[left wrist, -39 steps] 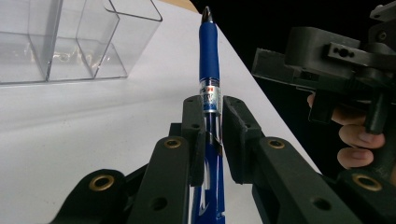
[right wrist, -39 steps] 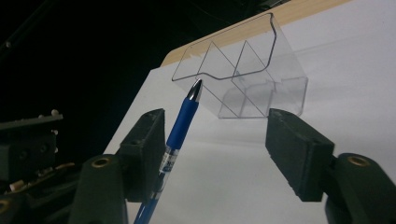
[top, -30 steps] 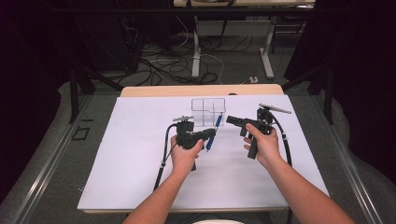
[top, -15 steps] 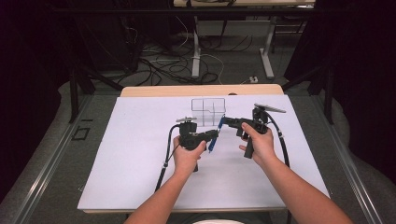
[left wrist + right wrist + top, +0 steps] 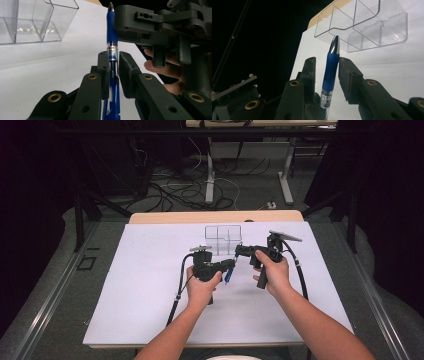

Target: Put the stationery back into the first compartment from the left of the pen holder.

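Note:
A blue pen (image 5: 111,32) with a silver tip (image 5: 335,45) stands between the jaws of my left gripper (image 5: 227,266), which is shut on its clear barrel. My right gripper (image 5: 325,62) reaches in from the right at the pen's blue grip end. Its jaws have just been closing and now straddle the grip section. One pad lies against the pen and a gap remains on the other side. Both grippers hover over the white mat (image 5: 150,285), just in front of a clear divided organizer (image 5: 223,237).
The clear organizer (image 5: 367,25) has several empty compartments and stands at the mat's far middle. A wooden table edge (image 5: 215,216) runs behind it. Cables trail from both grippers toward the near edge. Dark floor with wires lies beyond the table.
My right gripper has shifted left to the pen's upper end and its jaws have narrowed around it. The left gripper has kept still with the pen.

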A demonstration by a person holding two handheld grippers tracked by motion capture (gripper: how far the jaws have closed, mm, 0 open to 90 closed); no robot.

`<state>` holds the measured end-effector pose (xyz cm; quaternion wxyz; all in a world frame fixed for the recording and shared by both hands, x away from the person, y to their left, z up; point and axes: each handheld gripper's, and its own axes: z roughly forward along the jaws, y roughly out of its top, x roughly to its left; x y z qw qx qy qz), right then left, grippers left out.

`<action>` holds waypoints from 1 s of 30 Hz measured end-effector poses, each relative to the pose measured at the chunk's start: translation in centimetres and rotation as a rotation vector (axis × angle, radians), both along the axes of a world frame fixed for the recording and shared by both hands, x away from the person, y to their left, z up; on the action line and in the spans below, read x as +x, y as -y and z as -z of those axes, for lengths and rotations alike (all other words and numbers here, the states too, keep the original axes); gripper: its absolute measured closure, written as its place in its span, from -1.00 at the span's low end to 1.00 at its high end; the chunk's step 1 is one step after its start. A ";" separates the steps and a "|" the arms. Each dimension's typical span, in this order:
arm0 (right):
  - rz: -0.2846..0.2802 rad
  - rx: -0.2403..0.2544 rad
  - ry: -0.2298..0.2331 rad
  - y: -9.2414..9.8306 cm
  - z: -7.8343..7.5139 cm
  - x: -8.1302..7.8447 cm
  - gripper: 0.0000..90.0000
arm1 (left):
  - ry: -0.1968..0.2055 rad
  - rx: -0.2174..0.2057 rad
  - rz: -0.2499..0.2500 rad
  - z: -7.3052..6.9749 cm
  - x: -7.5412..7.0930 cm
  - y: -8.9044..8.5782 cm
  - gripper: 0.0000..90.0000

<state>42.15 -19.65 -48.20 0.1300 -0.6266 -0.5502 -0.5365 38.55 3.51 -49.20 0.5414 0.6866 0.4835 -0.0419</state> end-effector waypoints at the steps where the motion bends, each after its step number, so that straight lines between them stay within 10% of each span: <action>1: 0.012 0.002 0.001 -0.1 0.1 0.1 0.51 | -0.001 0.002 0.005 0.0 0.0 0.0 0.77; 24: 0.024 0.140 -0.110 -1.5 1.2 1.8 0.76 | 0.018 0.010 -0.007 -0.6 -0.2 -1.0 0.76; 30: 0.002 0.102 -0.085 -3.1 0.3 2.3 0.77 | 0.038 0.027 -0.033 -1.3 -0.3 -2.1 0.62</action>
